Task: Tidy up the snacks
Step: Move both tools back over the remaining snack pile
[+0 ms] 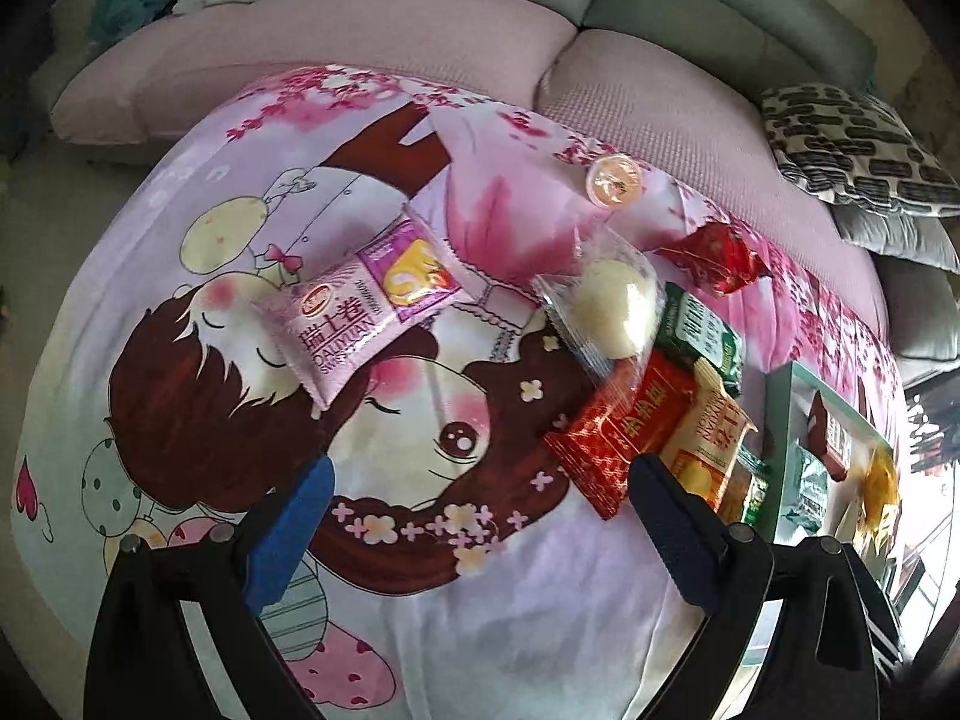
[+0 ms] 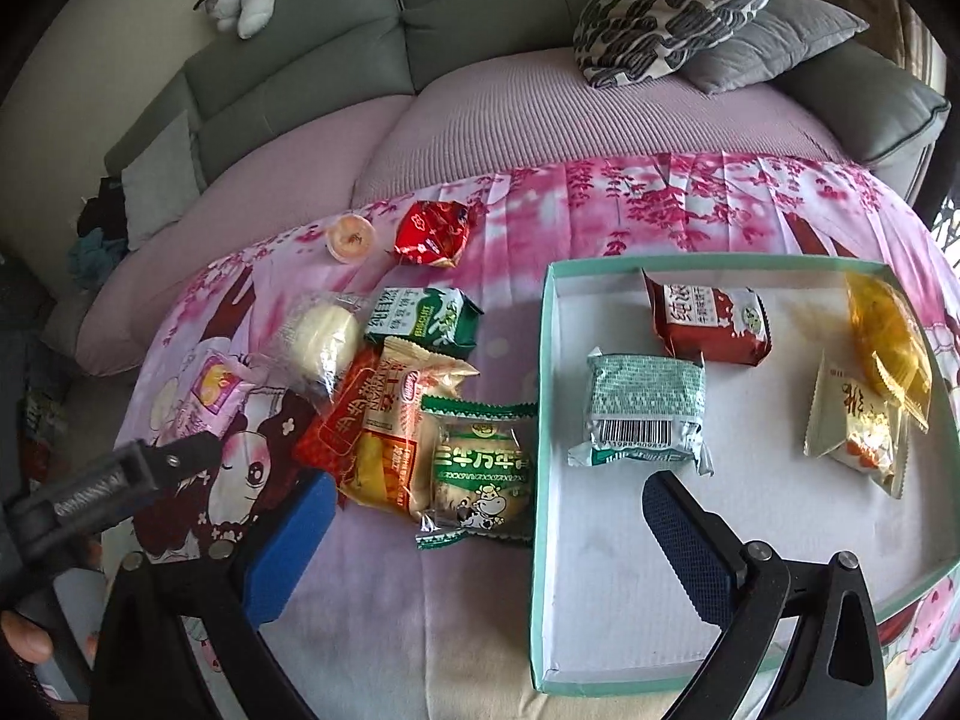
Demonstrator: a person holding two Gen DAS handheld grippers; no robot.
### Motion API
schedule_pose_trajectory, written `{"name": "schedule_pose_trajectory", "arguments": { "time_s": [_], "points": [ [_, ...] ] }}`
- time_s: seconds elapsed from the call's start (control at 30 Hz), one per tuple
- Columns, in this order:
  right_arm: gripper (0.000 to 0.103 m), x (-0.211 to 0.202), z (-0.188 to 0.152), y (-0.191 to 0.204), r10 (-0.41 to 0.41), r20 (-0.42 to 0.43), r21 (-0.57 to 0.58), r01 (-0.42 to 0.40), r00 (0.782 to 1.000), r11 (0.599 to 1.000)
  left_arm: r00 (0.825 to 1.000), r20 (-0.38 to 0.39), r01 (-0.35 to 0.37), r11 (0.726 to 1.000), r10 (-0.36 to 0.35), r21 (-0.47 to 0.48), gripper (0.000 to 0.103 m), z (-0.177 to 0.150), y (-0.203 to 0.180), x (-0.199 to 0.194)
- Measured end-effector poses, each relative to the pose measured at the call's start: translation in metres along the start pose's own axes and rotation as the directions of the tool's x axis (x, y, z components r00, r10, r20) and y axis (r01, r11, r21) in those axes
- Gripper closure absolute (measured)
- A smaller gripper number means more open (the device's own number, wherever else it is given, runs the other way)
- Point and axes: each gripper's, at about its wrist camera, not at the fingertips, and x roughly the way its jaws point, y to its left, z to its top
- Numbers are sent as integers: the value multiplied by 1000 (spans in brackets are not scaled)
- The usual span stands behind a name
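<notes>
- I am holding the left gripper (image 1: 480,516) with jaws released, gripping nothing, above the cartoon cloth (image 1: 420,600).
- I am hovering the right gripper (image 2: 486,540), jaws released, empty, straddling the teal box (image 2: 543,420) wall near the cow-print packet (image 2: 480,468).

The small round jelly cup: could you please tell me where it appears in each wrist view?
Left wrist: jelly cup upper right of centre, at the cloth's far edge.
Right wrist: jelly cup upper left, at the same edge.
Shared landmark: the red foil snack right beside it.

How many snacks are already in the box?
4. A red-brown packet at the back, a green-and-white pack in the middle, a yellow wrapped one at the right wall, and a cream packet in front of it.
</notes>
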Motion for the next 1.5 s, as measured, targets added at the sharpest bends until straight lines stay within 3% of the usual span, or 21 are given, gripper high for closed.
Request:
{"name": "schedule_pose_trajectory", "arguments": {
  "time_s": [0.33,0.53,0.7,1.07,1.2,1.5],
  "points": [
    [0,13,-1,-6,-37,-29,11,37,999,999,999,-38,1,1000,-2,-12,5,7,6,13],
    [0,15,1,-12,-56,-28,25,57,998,998,999,-31,-11,995,8,-95,5,18,33,11],
    [0,14,6,-19,-60,-5,35,60,998,998,999,-32,-23,994,20,-110,5,19,38,11],
    [0,12,10,-35,-50,1,92,49,999,995,998,-62,-9,996,14,87,5,16,-25,37],
    [0,12,10,-35,-47,3,92,47,999,995,994,-107,37,991,-24,128,5,13,-44,59],
    [0,14,10,-38,-49,-13,103,50,999,993,997,-71,-8,967,26,255,5,10,-78,84]
  ]
}}
